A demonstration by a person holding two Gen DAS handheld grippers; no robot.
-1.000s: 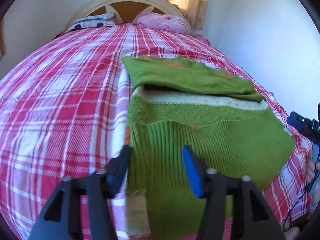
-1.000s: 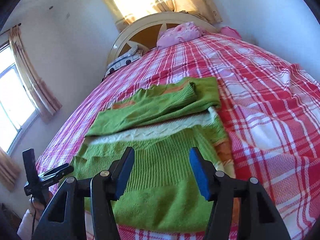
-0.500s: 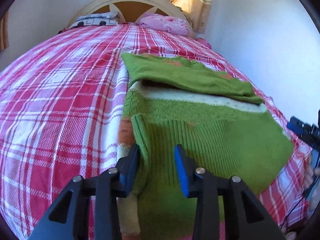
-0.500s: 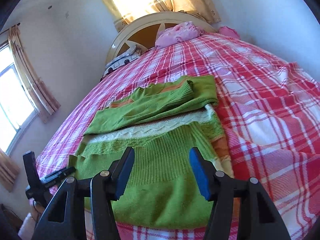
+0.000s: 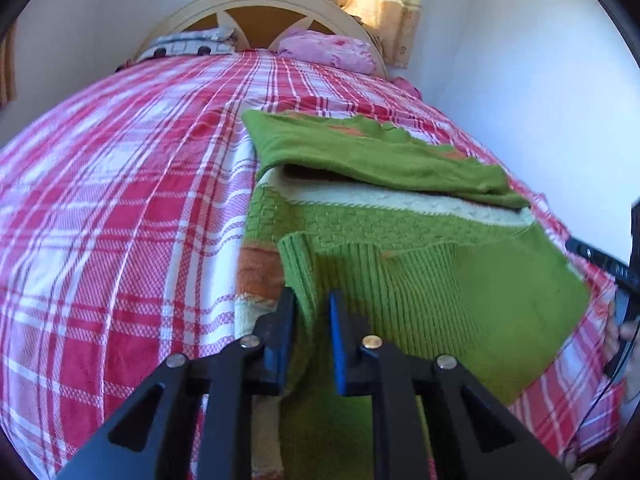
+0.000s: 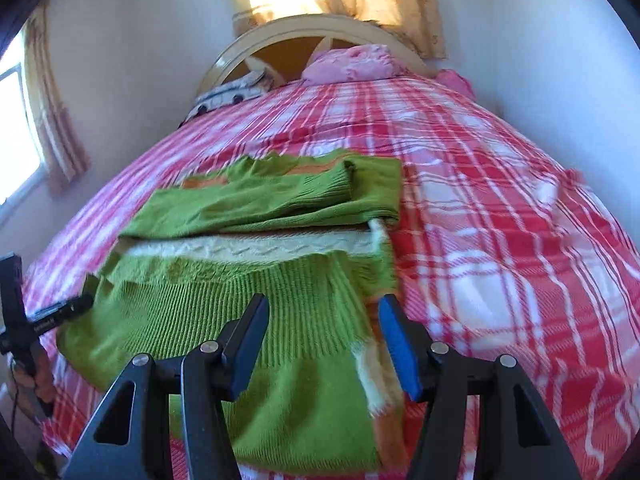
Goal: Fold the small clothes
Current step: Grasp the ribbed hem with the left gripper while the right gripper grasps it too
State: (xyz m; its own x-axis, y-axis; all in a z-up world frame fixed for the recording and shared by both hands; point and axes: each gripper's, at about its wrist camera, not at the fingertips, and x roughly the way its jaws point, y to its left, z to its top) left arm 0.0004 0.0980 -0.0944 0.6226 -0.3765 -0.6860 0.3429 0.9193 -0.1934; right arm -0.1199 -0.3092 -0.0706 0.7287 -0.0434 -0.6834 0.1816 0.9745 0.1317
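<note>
Because the sweater (image 5: 420, 280) looks soft, light and floppy, the left gripper (image 5: 311, 308), jaws just closing, pinches its raised hem fold at lower centre, while the right gripper (image 6: 324, 320) hovers agape over its other edge.

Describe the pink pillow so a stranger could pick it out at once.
Start at the bed's arched cream headboard under the curtained window. Two pillows lean against it: the pink pillow sits toward the wall side, crumpled and plain pink, while its neighbour, the pale pillow, carries dark spots.
</note>
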